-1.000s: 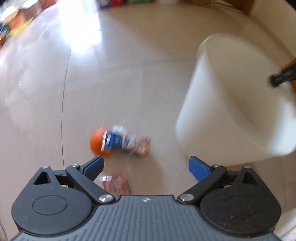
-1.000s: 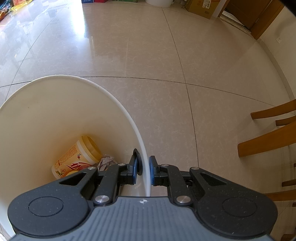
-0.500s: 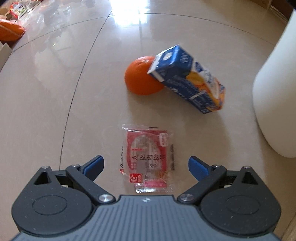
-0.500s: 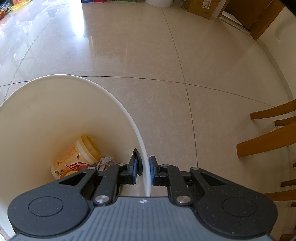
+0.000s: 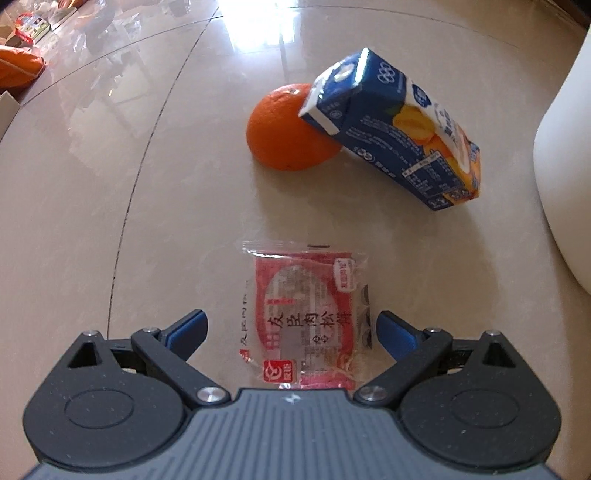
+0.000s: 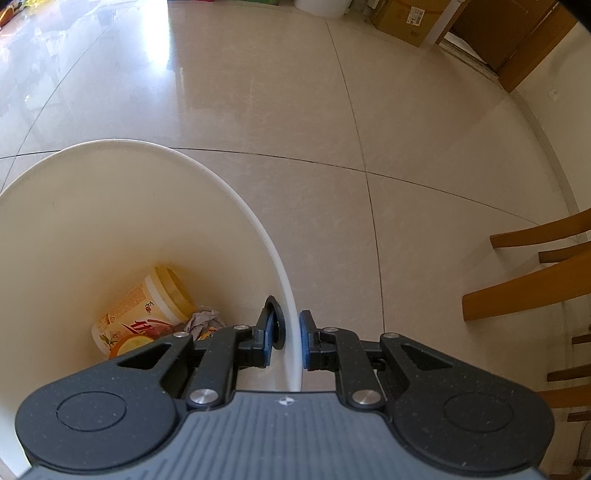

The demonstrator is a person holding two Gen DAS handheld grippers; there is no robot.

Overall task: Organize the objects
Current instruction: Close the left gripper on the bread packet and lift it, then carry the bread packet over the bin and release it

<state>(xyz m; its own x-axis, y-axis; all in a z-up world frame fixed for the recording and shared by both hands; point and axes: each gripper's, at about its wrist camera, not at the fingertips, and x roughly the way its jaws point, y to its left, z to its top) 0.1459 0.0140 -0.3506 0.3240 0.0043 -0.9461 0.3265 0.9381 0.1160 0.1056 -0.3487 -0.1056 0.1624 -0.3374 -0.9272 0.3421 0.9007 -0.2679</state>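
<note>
Left claw (image 5: 291, 332): spread wide and grasping nothing, its blue fingertips (image 5: 192, 325) on either side of the snack packet without touching it.
Snack packet (image 5: 306, 317): flat on the floor between the fingertips; clear wrapper, red and white label with Chinese print; its near edge is hidden under the claw body.
Orange (image 5: 288, 129): on the floor beyond the packet, round and bright; its right side is covered by the carton.
Juice carton (image 5: 399, 133): blue with peach pictures, tilted, its folded top end propped on the orange and its far end on the floor near the bin.
Right claw (image 6: 286, 341): clenched on the white bin's rim, one blue pad inside the wall and one outside.
White bin (image 6: 122, 192): open top seen from above in the right wrist view; in the left wrist view only a slice of its outer wall (image 5: 561, 177) shows, cut off at the right edge.
Bin contents: a yellow drink cup (image 6: 144, 310) lying on its side at the bottom, with crumpled wrappers (image 6: 205, 321) beside it, partly hidden by the claw; what they are I cannot tell.
Floor (image 6: 369, 129): glossy beige tiles with sun glare.
Edges: wooden chair parts (image 6: 535, 280) cut off at right; a cardboard box (image 6: 406, 18) at the far wall.
</note>
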